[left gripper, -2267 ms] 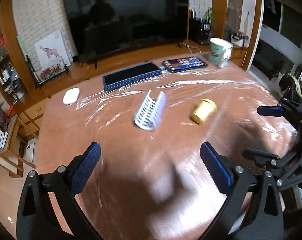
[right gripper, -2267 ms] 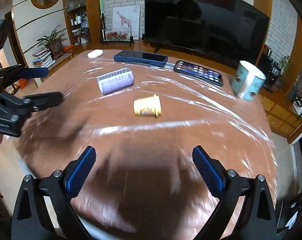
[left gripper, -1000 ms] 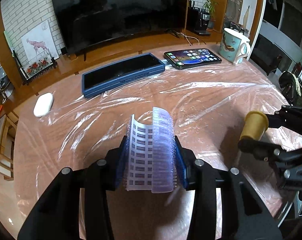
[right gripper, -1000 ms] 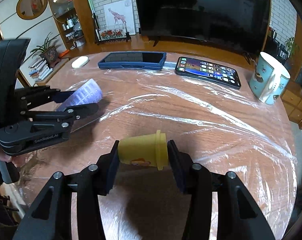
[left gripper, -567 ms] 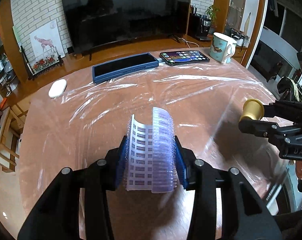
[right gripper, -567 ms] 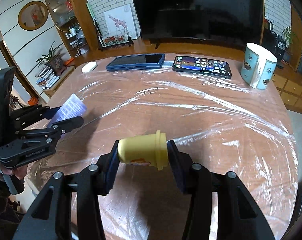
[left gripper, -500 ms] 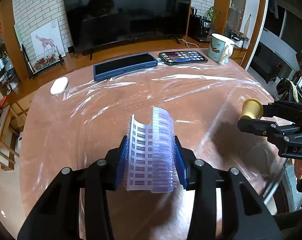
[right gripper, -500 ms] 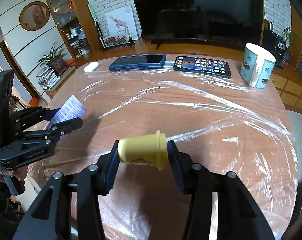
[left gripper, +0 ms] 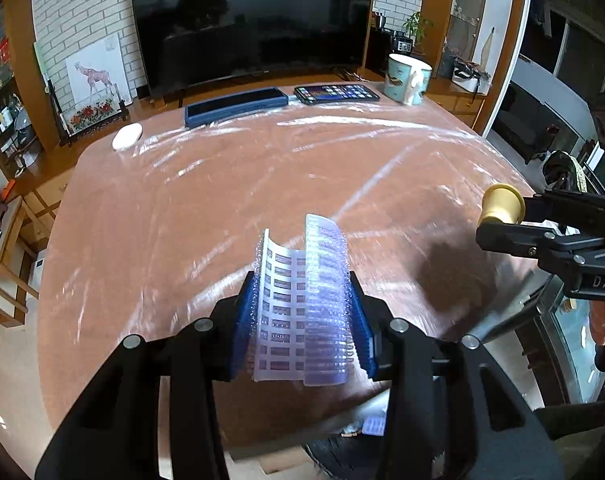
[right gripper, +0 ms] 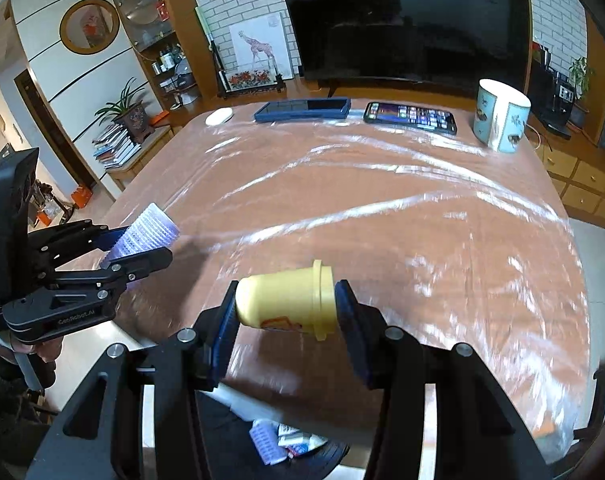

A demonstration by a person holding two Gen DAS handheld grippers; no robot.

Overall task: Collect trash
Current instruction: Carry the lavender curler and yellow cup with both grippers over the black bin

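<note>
Bin (right gripper: 302, 450) with trash below table edge: right wrist view only.

Right tongs (right gripper: 286, 312) clamped on yellow cup (right gripper: 284, 304), cup lying sideways, rim toward right pad. Left tongs (right gripper: 136, 246) at left edge, gripping purple blister sheet (right gripper: 148, 230). Both near front edge of plastic-covered table (right gripper: 382, 208). Far side: mug (right gripper: 500, 116), phone (right gripper: 410, 118), blue case (right gripper: 302, 110), white mouse (right gripper: 219, 116). Below edge: bin (right gripper: 290, 446) holding wrappers.
</note>
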